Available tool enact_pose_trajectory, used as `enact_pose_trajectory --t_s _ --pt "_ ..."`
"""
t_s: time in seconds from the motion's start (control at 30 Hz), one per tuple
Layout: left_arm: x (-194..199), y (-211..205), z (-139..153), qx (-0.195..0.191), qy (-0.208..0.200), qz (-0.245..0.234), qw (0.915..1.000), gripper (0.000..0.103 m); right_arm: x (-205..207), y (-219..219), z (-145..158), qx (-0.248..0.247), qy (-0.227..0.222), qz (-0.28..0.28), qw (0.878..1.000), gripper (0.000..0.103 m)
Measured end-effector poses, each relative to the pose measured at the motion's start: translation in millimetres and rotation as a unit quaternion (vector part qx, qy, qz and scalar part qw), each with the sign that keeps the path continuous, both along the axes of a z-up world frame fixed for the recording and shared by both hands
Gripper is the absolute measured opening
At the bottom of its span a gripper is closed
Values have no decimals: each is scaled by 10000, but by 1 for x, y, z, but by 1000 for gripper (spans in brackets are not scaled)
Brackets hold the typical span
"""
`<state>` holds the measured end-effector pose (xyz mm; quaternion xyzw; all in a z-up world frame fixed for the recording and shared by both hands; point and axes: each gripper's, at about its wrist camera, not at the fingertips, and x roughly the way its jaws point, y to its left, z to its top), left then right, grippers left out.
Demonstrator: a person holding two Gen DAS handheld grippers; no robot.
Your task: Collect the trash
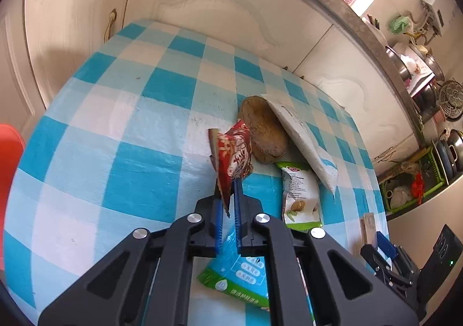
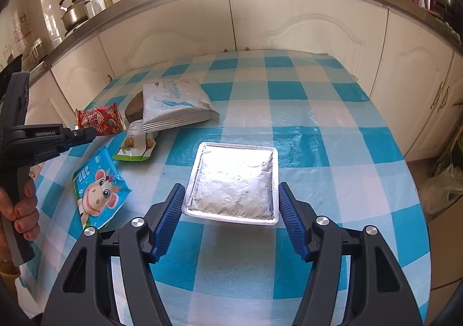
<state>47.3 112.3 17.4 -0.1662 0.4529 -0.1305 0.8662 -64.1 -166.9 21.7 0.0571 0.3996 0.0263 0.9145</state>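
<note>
Here the red snack wrapper (image 1: 235, 152) hung pinched in the left tongs (image 1: 228, 195), lifted off the checked worktop (image 2: 318, 135). The right tongs (image 2: 230, 210) were wide open around the foil tray (image 2: 231, 181), holding nothing. I think the wrapper should go into the tray next, so the tray needs steadying.

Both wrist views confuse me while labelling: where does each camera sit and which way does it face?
Left wrist: behind the left gripper, looking down-forward at the red snack wrapper its jaws pinch.
Right wrist: behind the right gripper, jaws open around the foil tray; the person's left hand shows.
Shared: wrapper, checkered tablecloth, white pouch.
</note>
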Motion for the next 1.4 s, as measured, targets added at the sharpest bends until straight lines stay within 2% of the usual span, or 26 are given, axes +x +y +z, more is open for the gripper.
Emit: enact_pose_trajectory --t_s 0.23,0.47,0.77,1.2,1.4 --pt "-16 18 6 46 -172 3 9998 7 0 11 4 73 2 116 9999 66" --pt "-38 54 13 -85 -328 212 9992 7 2 23 17 202 -24 257 9995 66" --pt "-60 92 19 -161 -487 342 9981 7 6 56 34 220 -87 600 9979 66" --pt "-76 121 21 -484 -605 444 9960 5 14 105 42 100 -55 1043 9945 66" --pt "-79 121 19 -574 -611 265 9961 5 15 122 41 32 -4 1219 9925 66"
